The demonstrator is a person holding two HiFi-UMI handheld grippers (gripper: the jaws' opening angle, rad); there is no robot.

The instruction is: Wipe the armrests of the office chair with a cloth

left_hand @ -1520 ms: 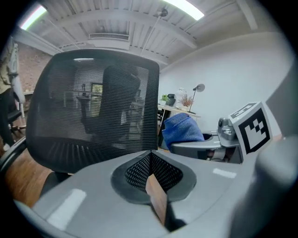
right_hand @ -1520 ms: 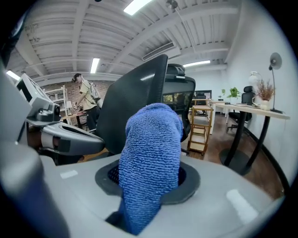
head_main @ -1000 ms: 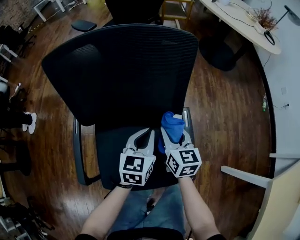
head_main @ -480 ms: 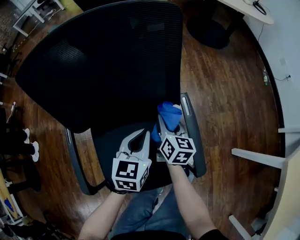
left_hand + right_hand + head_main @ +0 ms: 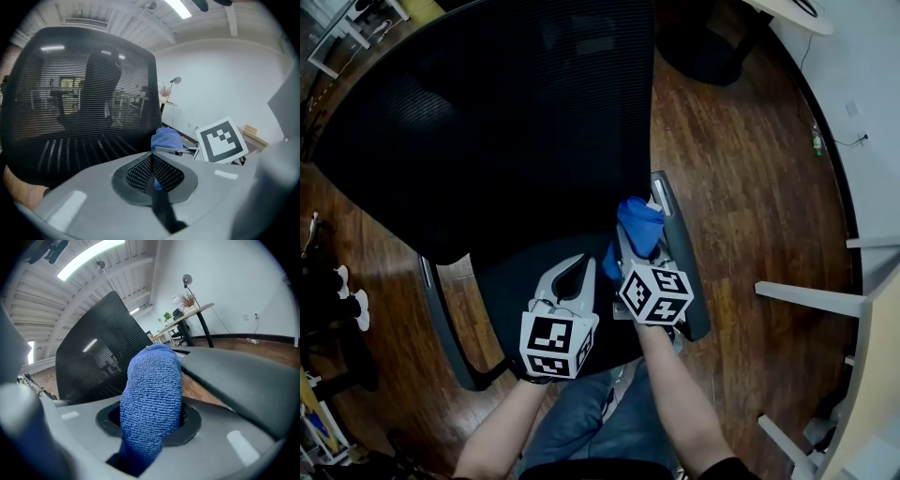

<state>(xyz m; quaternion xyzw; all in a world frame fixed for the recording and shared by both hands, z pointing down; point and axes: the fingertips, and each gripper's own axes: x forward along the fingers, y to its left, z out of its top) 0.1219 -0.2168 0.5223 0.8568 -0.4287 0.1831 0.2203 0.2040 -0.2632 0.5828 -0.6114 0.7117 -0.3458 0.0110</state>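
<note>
A black mesh-backed office chair (image 5: 506, 112) fills the head view. Its right armrest (image 5: 680, 253) runs just to the right of my right gripper (image 5: 637, 246), which is shut on a folded blue cloth (image 5: 638, 225). The cloth (image 5: 152, 399) bulges out between the jaws, beside the dark armrest (image 5: 234, 376); whether it touches the pad I cannot tell. My left gripper (image 5: 572, 277) hangs over the seat (image 5: 511, 281), shut with nothing in it. From the left gripper view the cloth (image 5: 165, 138) shows past the closed jaws. The left armrest (image 5: 442, 319) lies at lower left.
Dark wood floor (image 5: 750, 187) surrounds the chair. A white table edge (image 5: 797, 19) is at top right and pale furniture legs (image 5: 806, 298) stand at the right. My legs in jeans (image 5: 600, 422) are right behind the seat's front edge.
The chair has come closer and larger in the head view. My right gripper with the cloth has drawn up alongside the right armrest; the left gripper stayed over the seat.
</note>
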